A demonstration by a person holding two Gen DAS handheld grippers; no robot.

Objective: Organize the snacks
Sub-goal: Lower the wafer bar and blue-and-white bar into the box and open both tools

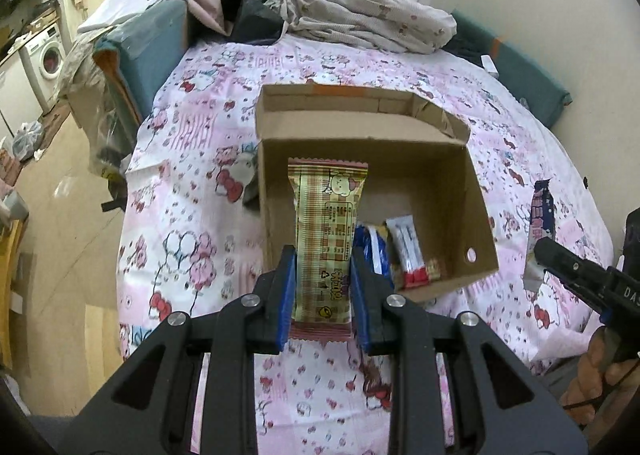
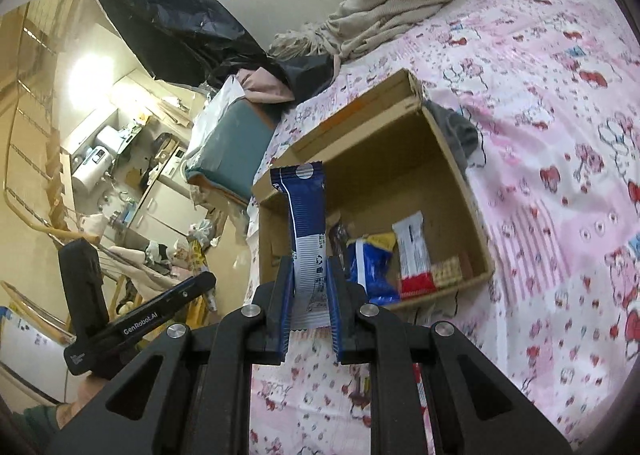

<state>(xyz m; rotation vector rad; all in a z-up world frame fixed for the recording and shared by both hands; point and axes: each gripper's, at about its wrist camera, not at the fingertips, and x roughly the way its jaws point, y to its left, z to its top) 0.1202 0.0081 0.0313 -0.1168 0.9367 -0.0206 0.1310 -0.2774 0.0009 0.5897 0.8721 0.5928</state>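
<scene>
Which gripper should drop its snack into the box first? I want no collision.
Probably left. The left gripper holds its yellow bar directly before the box opening, squarely facing it. The right gripper holds a blue bar near the box's left wall, approaching at a slant.

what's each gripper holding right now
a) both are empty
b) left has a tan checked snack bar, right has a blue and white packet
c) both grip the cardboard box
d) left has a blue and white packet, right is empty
b: the left gripper is clamped on the tan checked snack bar, and the right gripper is clamped on the blue and white packet, both near the cardboard box.
</scene>
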